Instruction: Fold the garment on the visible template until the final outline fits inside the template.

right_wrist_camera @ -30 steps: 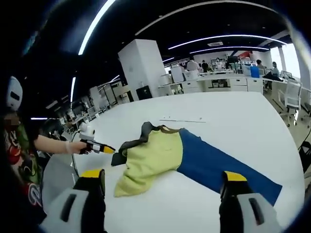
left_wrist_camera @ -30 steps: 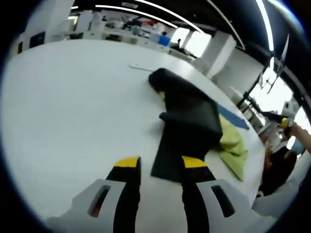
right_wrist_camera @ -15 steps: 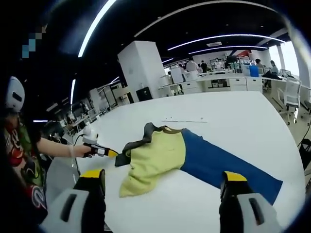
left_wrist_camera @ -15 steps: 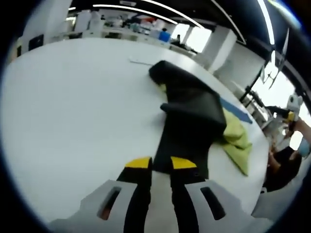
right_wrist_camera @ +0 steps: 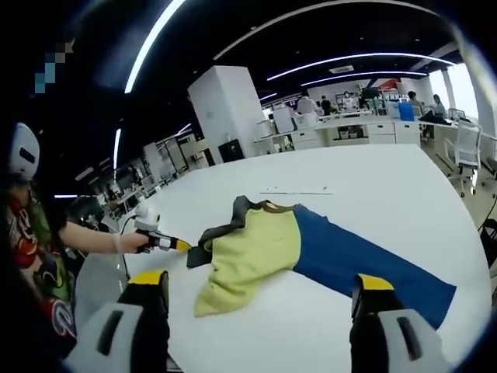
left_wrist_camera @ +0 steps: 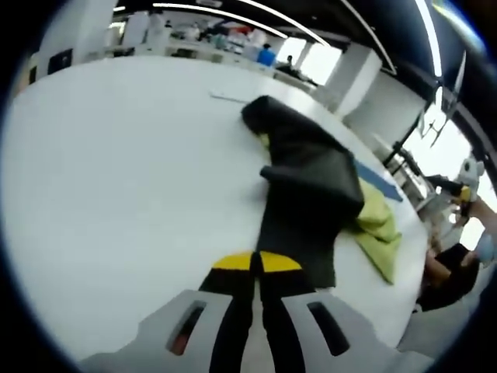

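A garment lies on the white table: dark grey outside (left_wrist_camera: 307, 183), yellow-green inside (right_wrist_camera: 252, 252). It partly covers a blue template (right_wrist_camera: 365, 264), whose strip also peeks out past the cloth (left_wrist_camera: 378, 180). My left gripper (left_wrist_camera: 257, 262) is shut on the near end of the garment's dark sleeve. From the right gripper view that same gripper (right_wrist_camera: 175, 244) comes in from the left, held by a person's hand, pinching the dark sleeve end. My right gripper (right_wrist_camera: 260, 294) stands open above the table's near side, nothing between its jaws.
The white table (left_wrist_camera: 116, 171) stretches wide to the left of the garment. A thin marked line (right_wrist_camera: 295, 192) lies on the table beyond the garment. Desks, chairs and people stand far behind in the office.
My left gripper has gone from open to shut, closing on the dark sleeve end. The right gripper stays open and nearly still.
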`<state>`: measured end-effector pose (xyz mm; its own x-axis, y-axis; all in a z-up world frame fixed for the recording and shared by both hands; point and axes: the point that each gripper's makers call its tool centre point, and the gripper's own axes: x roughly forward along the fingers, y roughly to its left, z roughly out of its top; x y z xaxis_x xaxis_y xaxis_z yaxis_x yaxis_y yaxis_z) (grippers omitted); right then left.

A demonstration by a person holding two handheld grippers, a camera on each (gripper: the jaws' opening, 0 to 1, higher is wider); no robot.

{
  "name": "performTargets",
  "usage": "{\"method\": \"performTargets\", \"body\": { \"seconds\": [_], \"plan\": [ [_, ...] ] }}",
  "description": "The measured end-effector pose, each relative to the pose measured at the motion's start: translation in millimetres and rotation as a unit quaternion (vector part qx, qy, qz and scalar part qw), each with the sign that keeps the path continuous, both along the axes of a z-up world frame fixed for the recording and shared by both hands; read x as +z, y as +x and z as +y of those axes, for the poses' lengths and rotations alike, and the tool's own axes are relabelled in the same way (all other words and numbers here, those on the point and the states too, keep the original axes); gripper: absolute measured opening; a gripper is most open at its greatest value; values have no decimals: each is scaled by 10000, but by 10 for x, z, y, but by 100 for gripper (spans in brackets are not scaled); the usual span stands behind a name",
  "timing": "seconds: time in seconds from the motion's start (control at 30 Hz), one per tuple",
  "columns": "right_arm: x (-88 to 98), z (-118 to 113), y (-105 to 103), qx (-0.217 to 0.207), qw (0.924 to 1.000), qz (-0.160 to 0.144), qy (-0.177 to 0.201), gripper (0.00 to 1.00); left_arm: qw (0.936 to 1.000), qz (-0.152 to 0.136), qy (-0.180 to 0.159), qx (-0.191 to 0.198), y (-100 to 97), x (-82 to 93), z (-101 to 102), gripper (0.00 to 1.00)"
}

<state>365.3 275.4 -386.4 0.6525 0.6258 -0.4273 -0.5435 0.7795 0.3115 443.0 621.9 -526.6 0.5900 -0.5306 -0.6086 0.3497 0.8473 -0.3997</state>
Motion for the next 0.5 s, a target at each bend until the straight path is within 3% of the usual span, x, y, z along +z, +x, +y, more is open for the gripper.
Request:
{"method": "performTargets", "body": {
  "seconds": [0.17, 0.4, 0.5],
  "plan": [
    [26, 3, -2, -35, 10000, -23, 26, 99, 9993, -190, -278, 145, 33, 242, 120, 0],
    [69, 85, -27, 39, 10000, -45, 6, 98, 9987, -367, -242, 239, 59, 500, 446, 0],
    [92, 113, -36, 61, 10000, -58, 4, 98, 9978, -524, -185, 374, 95, 648, 683, 0]
  ]
}}
